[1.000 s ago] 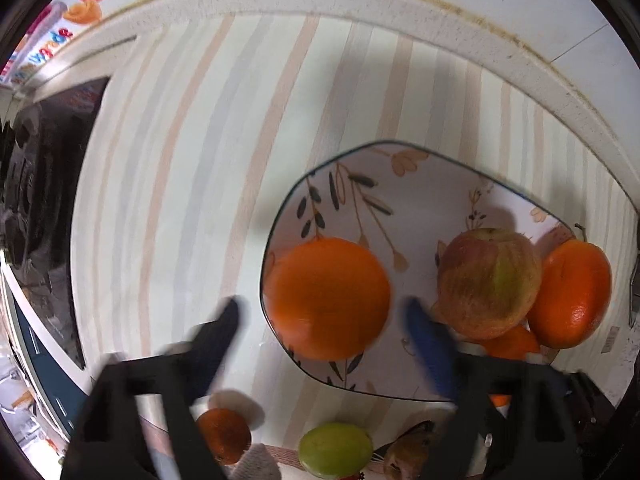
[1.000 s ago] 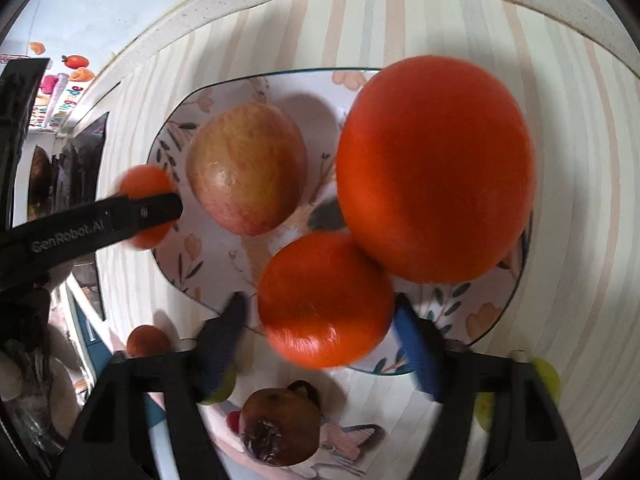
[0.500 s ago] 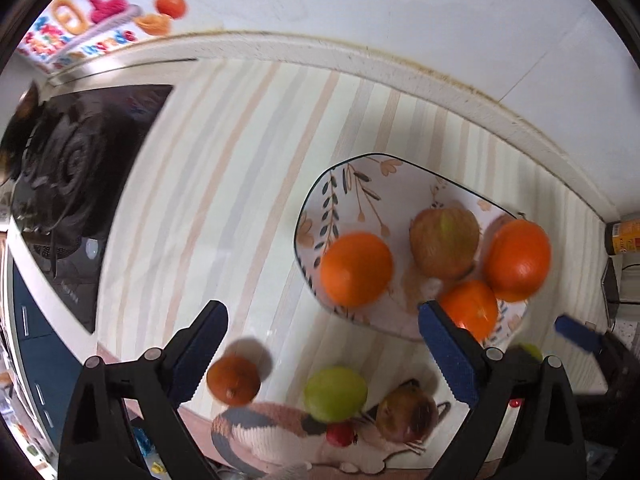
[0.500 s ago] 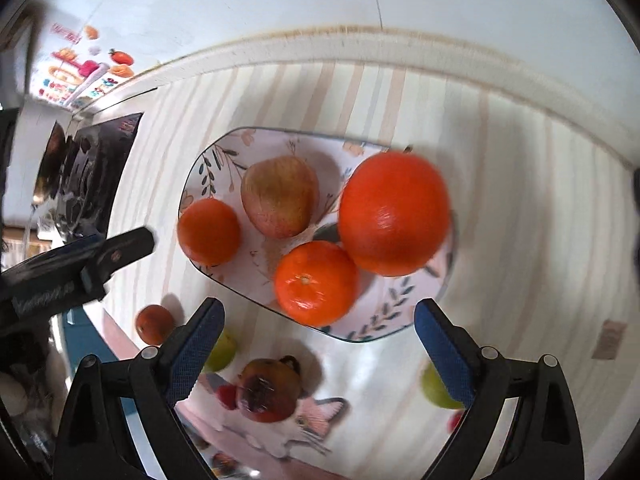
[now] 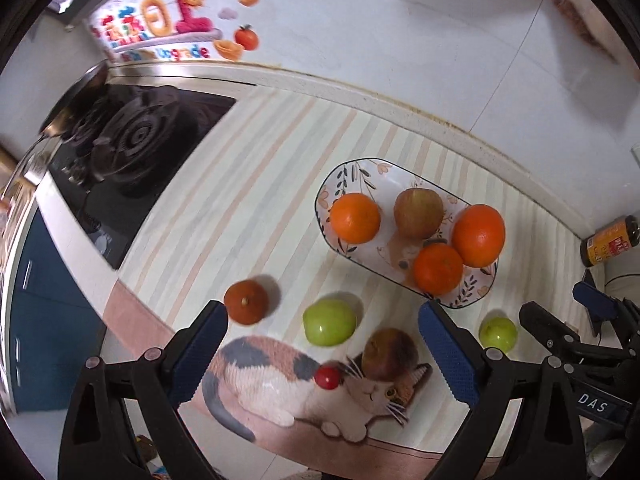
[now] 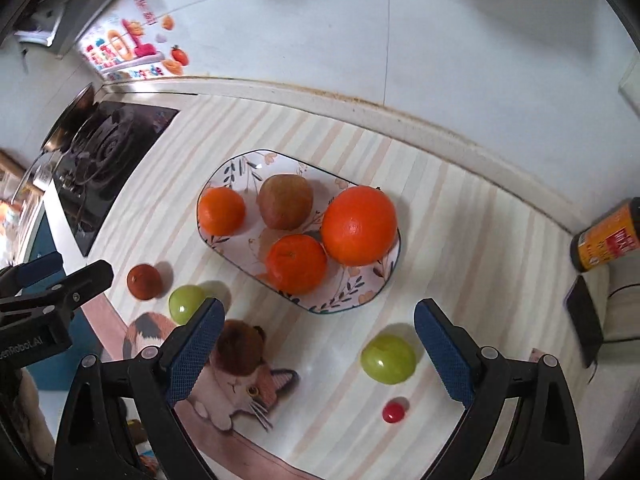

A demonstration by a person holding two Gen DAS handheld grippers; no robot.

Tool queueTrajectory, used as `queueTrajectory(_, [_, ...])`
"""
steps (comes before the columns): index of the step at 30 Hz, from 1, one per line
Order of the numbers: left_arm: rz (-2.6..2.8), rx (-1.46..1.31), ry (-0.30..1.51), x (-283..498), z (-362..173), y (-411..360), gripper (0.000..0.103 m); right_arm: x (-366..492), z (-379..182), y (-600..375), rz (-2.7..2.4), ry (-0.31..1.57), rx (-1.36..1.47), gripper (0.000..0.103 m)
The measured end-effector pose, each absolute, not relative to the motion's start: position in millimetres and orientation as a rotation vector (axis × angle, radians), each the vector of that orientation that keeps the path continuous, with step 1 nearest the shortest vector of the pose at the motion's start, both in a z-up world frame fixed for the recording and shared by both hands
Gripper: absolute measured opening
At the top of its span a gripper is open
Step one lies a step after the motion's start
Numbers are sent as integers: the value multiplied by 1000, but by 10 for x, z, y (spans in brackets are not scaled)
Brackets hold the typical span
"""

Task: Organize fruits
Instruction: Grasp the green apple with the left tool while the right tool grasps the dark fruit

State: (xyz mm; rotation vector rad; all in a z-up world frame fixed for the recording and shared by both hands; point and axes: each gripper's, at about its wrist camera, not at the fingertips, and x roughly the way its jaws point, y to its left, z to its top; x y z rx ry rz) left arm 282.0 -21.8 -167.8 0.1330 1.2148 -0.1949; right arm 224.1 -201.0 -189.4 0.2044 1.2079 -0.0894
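The striped countertop mat (image 5: 248, 184) fills most of both wrist views, with the black gas hob (image 5: 132, 152) far off to the left of both sets of jaws. Ahead of the jaws lies the floral plate (image 6: 352, 300), which holds four fruits: a large orange (image 6: 359, 225) at its right end, an apple (image 6: 285, 201) at the back, a mandarin (image 6: 221, 211) at its left end, and a second mandarin (image 6: 296, 264) at the near edge, touching the large orange. The left gripper (image 5: 322, 354) is wide open and holds nothing; the plate sits beyond its right finger. Between its jaws, on the mat, lie a green apple (image 5: 329, 322), a brownish-red fruit (image 5: 390, 354) on the cat picture (image 5: 304, 392) closer to the right finger, and a small red cherry tomato (image 5: 327, 378) just beside that fruit. A dark orange tangerine (image 5: 245, 302) lies just past the left finger's tip. The right gripper (image 6: 316, 350) is likewise spread wide and empty, with the plate straight ahead between and beyond its fingertips. A second green fruit (image 6: 388, 358) lies inside its gap near the right finger, and another small red tomato (image 6: 393, 411) lies closer in, below that fruit. A brown bottle with an orange label (image 6: 604, 242) lies far right of the jaws.
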Motion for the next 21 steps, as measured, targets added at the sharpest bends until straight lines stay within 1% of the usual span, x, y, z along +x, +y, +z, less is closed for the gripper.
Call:
queueTrajectory(8, [-171,114,1113,2301,-1362,-155,97,1788,-1567,-1913,-71,1143,154,98])
queueTrajectory(16, [-166,85,1061,1932,-1145,-105,97,1401,-1181,-1893,-45,1076,145,98])
queueTrajectory(21, [-151,57,1049,1794,-1118,-49,97,1232,-1084,-1879,-49,1046,152,98])
